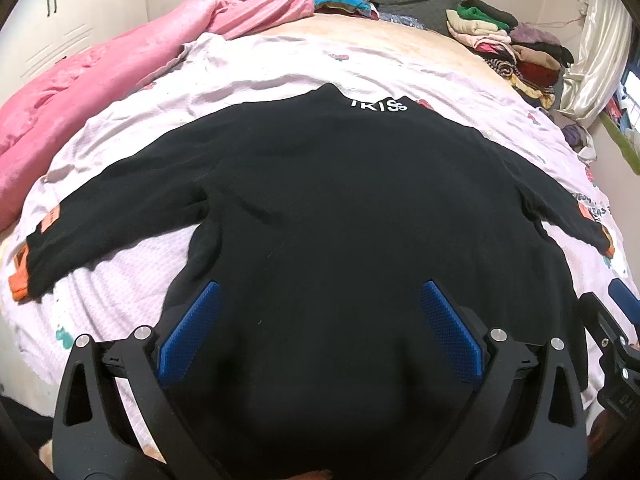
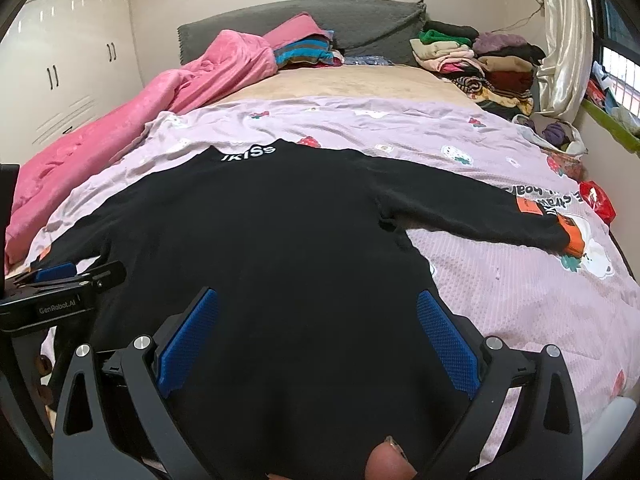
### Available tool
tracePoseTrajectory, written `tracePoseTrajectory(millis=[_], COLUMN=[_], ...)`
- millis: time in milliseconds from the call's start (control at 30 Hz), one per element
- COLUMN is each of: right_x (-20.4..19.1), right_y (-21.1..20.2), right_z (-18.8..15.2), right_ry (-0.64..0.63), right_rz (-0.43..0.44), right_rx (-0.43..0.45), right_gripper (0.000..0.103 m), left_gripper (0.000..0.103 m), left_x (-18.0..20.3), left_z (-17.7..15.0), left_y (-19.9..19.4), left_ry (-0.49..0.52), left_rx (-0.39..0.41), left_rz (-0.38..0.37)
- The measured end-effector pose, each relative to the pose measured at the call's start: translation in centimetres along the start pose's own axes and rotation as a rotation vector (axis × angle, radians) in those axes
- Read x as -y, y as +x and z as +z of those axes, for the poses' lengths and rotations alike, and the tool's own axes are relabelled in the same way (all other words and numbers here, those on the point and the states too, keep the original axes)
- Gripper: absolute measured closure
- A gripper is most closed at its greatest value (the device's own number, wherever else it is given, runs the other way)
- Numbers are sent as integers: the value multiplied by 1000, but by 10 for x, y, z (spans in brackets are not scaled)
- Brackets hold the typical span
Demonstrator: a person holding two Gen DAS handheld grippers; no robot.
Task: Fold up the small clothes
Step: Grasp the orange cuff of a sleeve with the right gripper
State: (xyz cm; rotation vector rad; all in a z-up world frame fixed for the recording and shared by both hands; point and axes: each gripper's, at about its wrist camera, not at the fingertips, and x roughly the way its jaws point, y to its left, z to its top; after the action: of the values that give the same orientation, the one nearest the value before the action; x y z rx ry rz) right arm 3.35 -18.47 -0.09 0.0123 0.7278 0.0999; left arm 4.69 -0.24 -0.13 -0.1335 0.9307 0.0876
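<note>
Black sweater [image 1: 328,208] flat on bed [image 2: 520,288], back up, collar far, hem nearest, sleeves spread sideways. Left gripper [image 1: 318,304] over hem's left, right gripper [image 2: 318,308] over right; both fingers wide, empty.

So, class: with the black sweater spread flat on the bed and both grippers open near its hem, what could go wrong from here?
1. The black sweater lies on a wrinkled pink sheet; a pinch may catch the sheet too.
2. The left gripper and right gripper are close together, so they might collide.
</note>
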Motion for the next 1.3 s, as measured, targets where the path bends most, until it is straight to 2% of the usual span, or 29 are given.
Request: tracePoseTrajectory(millis=[233,600,833,933,1300], right_x=[15,68,120,146,239], right_y=[21,54,68,74,92], right_z=[16,37,43,42,33], right_ry=[28,128,249,329,556], right_rz=[-33,-127,-197,-199,-265], right_rx=[-4,-23,-46,-70,-128], right_gripper=[4,4,4,4,4], left_gripper=[9,9,9,9,9], left_x=[16,35,41,42,53], left_z=[18,51,66,72,86], left_y=[16,44,62,69,88], left_ry=[19,52,63,65,96], left_rx=[-10,-17,-47,-58,-65], left_rz=[-13,-14,-34,-52,-39])
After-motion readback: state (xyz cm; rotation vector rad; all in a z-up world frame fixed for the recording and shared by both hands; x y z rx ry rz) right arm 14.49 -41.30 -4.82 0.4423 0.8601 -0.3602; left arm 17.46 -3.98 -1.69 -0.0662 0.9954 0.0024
